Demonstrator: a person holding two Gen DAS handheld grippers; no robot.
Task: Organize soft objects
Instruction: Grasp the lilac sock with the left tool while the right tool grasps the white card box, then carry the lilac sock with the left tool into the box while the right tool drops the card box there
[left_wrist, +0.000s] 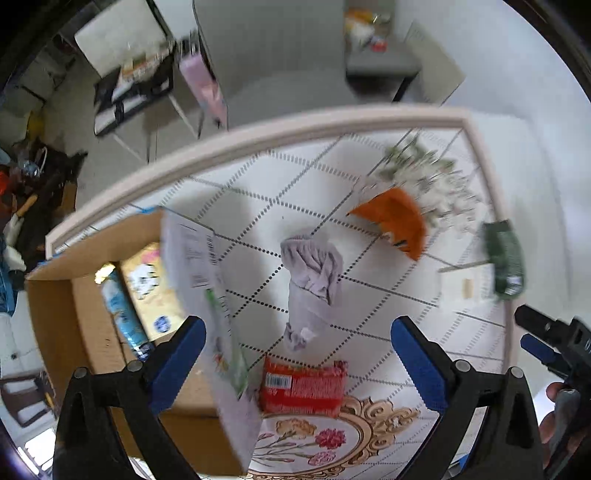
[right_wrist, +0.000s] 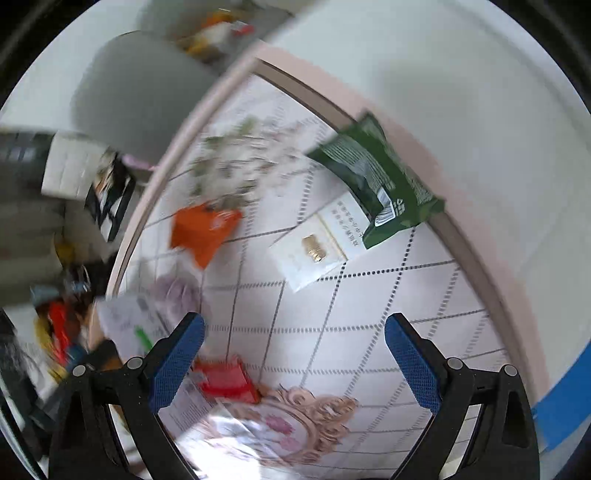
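A crumpled lilac cloth (left_wrist: 312, 280) lies mid-table, ahead of my open, empty left gripper (left_wrist: 297, 354); it shows blurred in the right wrist view (right_wrist: 177, 295). An orange cloth (left_wrist: 397, 221) (right_wrist: 203, 230) lies farther back. A red packet (left_wrist: 303, 387) (right_wrist: 225, 380) lies near, between the left gripper's fingers. A green packet (left_wrist: 504, 258) (right_wrist: 380, 181) and a white packet (right_wrist: 314, 251) lie at the right. My right gripper (right_wrist: 293, 354) is open and empty above the tiled tabletop; it also shows at the right edge of the left wrist view (left_wrist: 546, 339).
An open cardboard box (left_wrist: 74, 314) with packets inside stands at the table's left; its white flap (left_wrist: 207, 295) sticks up. A floral-print patch (left_wrist: 424, 177) lies at the back. The table's pink rim (left_wrist: 258, 136) borders the surface. Chairs and clutter stand beyond.
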